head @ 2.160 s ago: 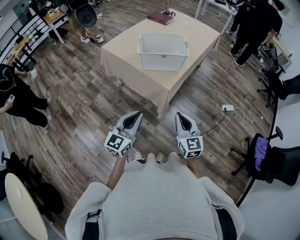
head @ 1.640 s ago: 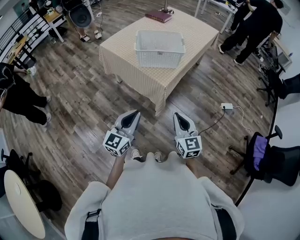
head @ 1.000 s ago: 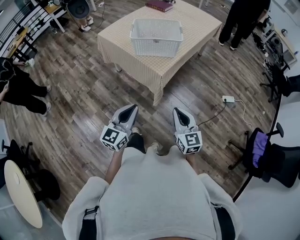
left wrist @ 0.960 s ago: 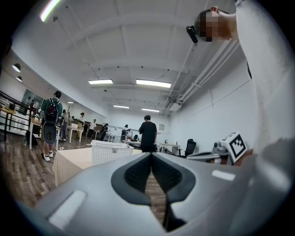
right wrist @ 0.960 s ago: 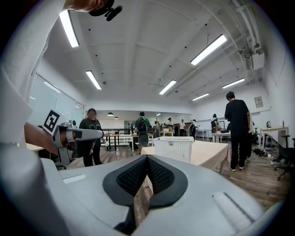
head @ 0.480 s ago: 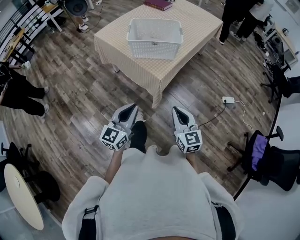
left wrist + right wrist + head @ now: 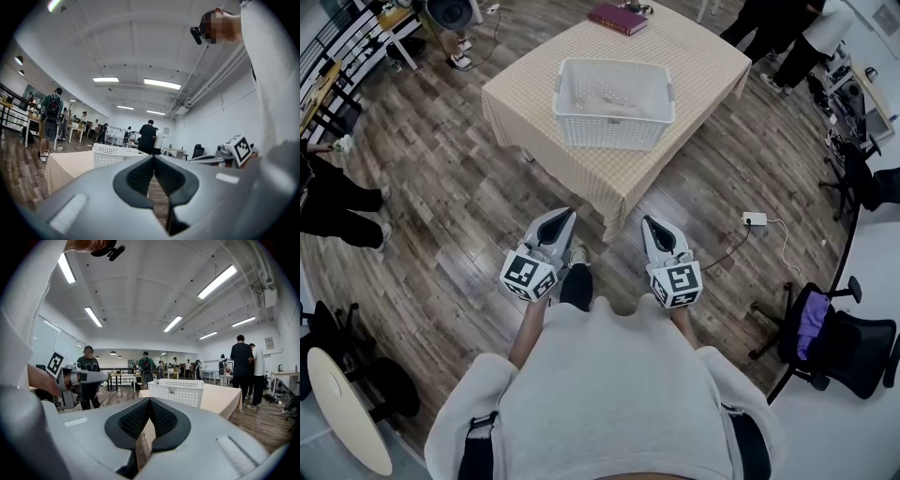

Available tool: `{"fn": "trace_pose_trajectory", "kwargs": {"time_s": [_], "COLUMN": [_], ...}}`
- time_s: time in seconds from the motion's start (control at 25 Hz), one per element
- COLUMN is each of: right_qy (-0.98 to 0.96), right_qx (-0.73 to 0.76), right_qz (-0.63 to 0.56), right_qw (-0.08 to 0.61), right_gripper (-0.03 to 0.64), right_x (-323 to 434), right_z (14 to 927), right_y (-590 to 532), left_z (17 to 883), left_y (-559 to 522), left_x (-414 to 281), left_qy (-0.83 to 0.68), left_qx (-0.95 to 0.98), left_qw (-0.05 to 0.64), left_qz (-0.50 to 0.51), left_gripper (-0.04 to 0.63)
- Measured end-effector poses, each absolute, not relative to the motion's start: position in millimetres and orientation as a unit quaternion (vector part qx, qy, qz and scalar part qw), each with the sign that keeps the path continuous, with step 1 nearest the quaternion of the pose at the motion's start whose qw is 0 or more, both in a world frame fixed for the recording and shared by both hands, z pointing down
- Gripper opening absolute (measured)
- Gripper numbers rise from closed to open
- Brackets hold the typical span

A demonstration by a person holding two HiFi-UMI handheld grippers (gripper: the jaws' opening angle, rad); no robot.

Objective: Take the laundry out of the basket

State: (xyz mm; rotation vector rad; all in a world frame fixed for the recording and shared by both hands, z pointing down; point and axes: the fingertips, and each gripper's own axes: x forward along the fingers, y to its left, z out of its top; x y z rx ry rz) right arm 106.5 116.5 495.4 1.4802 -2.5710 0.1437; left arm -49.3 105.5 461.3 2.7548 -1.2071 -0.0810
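Observation:
A white slatted laundry basket [image 7: 614, 127] stands on a low table with a checked beige cloth [image 7: 694, 70], ahead of me. Something pale lies in the basket [image 7: 612, 94]; its shape is hard to make out. My left gripper [image 7: 566, 216] and right gripper [image 7: 648, 223] are held side by side at waist height over the wooden floor, short of the table's near corner. Both are shut and hold nothing. The left gripper view shows its jaws [image 7: 153, 158] pressed together, with the basket [image 7: 111, 153] beyond. In the right gripper view the jaws [image 7: 149, 401] are likewise together before the basket [image 7: 177, 391].
A dark red book [image 7: 617, 17] lies at the table's far edge. On the floor to the right are a white power strip [image 7: 754, 217] with its cable and a black office chair [image 7: 839, 330]. People stand at the far right [image 7: 787, 37] and far left [image 7: 328, 202].
I have walked toward the table, so it and the basket now sit larger and closer in the head view. Both grippers stay shut in front of my body.

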Motion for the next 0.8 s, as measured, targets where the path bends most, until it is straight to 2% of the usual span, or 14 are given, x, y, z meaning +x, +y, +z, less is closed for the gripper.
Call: {"fn": "trace_pose_trajectory", "kwargs": {"time_s": [0.8], "right_qy": [-0.837], "right_qx": [0.540], "right_qz": [0.034], "right_qw": [0.086], "right_gripper": [-0.002], "right_x": [68], "right_z": [469], "right_y": [-81], "left_z": [439], "left_y": [-106], "left_x": [-82], "left_qy": [-0.349], "left_qx": [0.935], "left_qw": [0.059], "left_qz": [-0.037], "left_gripper": [0.008]}}
